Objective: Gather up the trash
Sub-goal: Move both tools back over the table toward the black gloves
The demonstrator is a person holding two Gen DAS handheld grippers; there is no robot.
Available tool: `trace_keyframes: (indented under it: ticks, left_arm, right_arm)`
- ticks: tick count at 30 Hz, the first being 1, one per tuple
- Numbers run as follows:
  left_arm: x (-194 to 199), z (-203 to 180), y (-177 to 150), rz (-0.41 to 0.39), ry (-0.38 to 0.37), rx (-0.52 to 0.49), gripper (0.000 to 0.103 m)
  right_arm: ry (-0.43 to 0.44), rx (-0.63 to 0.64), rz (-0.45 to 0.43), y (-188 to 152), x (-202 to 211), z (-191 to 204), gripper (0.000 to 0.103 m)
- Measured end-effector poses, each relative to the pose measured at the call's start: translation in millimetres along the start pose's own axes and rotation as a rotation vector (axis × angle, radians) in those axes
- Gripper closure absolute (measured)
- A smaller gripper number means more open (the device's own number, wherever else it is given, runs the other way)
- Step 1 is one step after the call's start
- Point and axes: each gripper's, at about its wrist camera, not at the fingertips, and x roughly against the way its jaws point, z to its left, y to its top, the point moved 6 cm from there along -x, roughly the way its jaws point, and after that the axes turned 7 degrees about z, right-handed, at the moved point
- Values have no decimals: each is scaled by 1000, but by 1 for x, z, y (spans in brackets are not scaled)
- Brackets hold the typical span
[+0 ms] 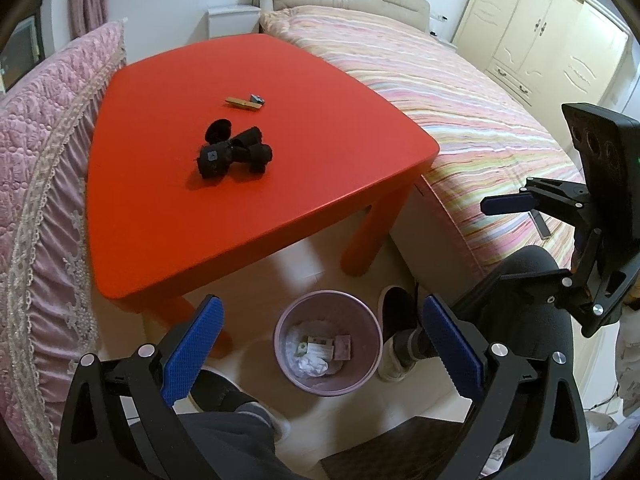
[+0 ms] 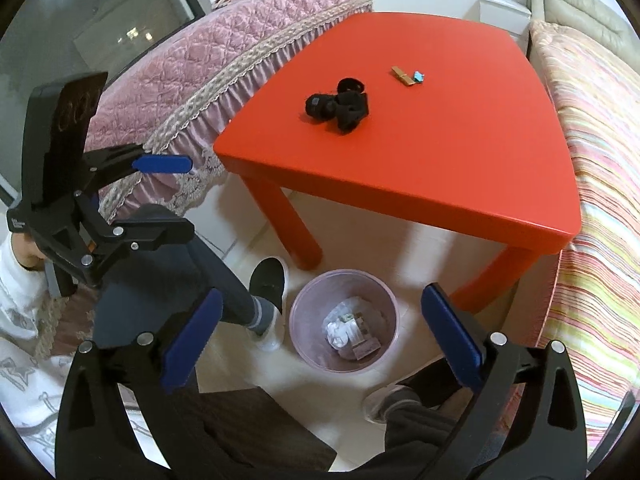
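Observation:
A pink trash bin (image 1: 362, 320) stands on the floor in front of the red table (image 1: 280, 208); it holds crumpled paper and small packets, and shows in the right wrist view (image 2: 304, 312) too. On the table lie a tan wrapper (image 1: 243, 104), a small blue scrap (image 1: 257, 99) and a pile of black socks (image 1: 234, 154); the wrapper (image 2: 402, 76), scrap (image 2: 418, 77) and socks (image 2: 338, 108) also show in the right wrist view. My left gripper (image 1: 324, 344) is open and empty above the bin. My right gripper (image 2: 324, 344) is open and empty above it too.
A pink quilted sofa (image 1: 44, 184) flanks the table's left side, a striped bed (image 1: 460, 120) its right. The person's feet in slippers (image 1: 396, 328) stand beside the bin. A dark wooden stool (image 2: 256, 432) sits below the grippers. Cream wardrobes (image 1: 552, 40) stand behind the bed.

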Motion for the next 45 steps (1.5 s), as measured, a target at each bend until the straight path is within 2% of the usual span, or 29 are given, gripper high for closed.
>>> trace_keyframes:
  ticks: [11, 17, 26, 37, 45]
  left_arm:
    - [9, 15, 21, -24, 24, 17, 8]
    - [13, 28, 44, -39, 34, 40, 8]
    - [10, 46, 80, -49, 53, 68, 8]
    - [-24, 64, 118, -15, 59, 136, 8]
    - [-62, 78, 129, 33, 57, 228, 8]
  right_arm:
    - [-5, -47, -25, 31, 14, -18, 5]
    - [-65, -97, -26, 74, 24, -40, 4]
    - [-120, -87, -41, 153, 25, -68, 3]
    - [-135, -170, 22, 249, -16, -111, 3]
    - [-152, -261, 125, 286, -75, -153, 3]
